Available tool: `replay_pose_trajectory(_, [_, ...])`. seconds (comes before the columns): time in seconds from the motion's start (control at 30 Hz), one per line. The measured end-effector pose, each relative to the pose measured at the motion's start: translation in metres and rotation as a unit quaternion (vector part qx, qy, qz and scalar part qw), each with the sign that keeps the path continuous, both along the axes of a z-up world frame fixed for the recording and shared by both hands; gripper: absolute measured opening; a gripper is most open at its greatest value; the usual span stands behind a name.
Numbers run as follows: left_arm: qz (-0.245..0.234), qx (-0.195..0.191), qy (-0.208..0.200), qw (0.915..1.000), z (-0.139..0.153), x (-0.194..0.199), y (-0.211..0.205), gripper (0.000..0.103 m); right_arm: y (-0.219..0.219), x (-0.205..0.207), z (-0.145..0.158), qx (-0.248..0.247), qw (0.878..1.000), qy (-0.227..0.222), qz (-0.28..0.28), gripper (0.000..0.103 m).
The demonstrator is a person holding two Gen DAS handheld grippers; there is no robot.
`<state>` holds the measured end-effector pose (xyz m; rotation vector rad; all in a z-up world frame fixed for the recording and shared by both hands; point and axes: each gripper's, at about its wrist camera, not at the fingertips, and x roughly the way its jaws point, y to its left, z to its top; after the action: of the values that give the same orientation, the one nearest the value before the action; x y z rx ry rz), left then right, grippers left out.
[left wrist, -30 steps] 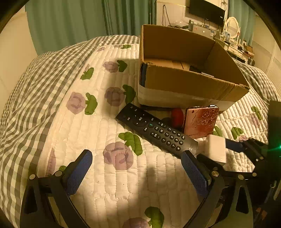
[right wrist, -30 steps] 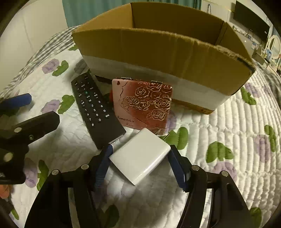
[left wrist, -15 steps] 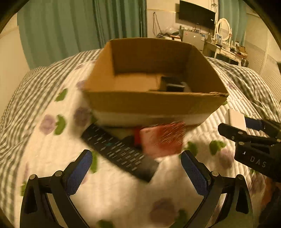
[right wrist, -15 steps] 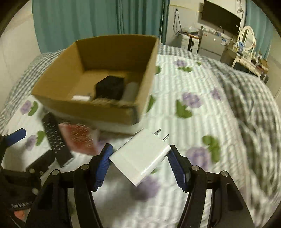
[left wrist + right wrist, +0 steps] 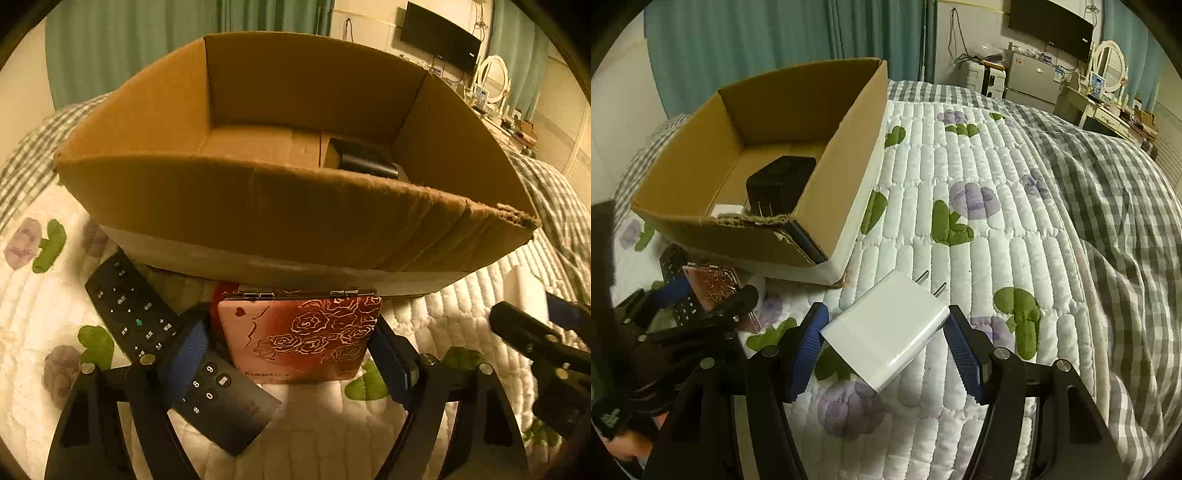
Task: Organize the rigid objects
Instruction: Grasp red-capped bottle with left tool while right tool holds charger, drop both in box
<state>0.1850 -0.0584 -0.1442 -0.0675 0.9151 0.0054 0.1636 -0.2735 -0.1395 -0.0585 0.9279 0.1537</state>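
Observation:
My right gripper (image 5: pixel 884 338) is shut on a white plug adapter (image 5: pixel 886 332) and holds it above the quilt, right of the cardboard box (image 5: pixel 846 177). The box holds a black charger (image 5: pixel 781 182) and a small white item (image 5: pixel 727 210). My left gripper (image 5: pixel 286 345) is open with its fingers on either side of a red rose-patterned case (image 5: pixel 301 334), which lies against the box's front wall (image 5: pixel 258 210). Its left finger (image 5: pixel 183 358) rests over a black remote (image 5: pixel 173 354). The case also shows in the right wrist view (image 5: pixel 714 286).
The flowered white quilt (image 5: pixel 979 236) stretches right of the box, with a grey checked blanket (image 5: pixel 1119 206) beyond it. A red object (image 5: pixel 221 295) peeks out behind the case. Green curtains and a dresser stand at the back.
My left gripper has moved forward and down until its fingers flank the rose case. My right gripper has lifted the adapter and carried it to the right of the box.

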Motion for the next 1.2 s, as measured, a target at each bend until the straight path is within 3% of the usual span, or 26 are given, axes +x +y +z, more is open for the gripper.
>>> replay_pose_trajectory(0.07, [-0.001,0.008,-0.003,1.0,0.002,-0.002,-0.001,0.077,0.0,-0.002,0.0,-0.003,1.0,-0.003,0.001,0.064])
replay_pose_trajectory(0.33, [-0.019,0.0,-0.007,0.9998,0.015,-0.019,0.004,0.077,0.006,-0.017,0.009,-0.017,0.999,-0.027,0.002,0.064])
replay_pose_trajectory(0.9, [-0.044,-0.012,-0.08,0.9958,0.118,-0.058,0.04,0.077,0.025,-0.053,0.079,-0.011,0.997,-0.082,0.011,0.064])
replay_pose_trajectory(1.2, [-0.068,0.006,-0.119,0.9906,0.163,-0.026,0.045,0.077,0.04,-0.029,0.126,0.004,0.992,-0.121,0.03,0.064])
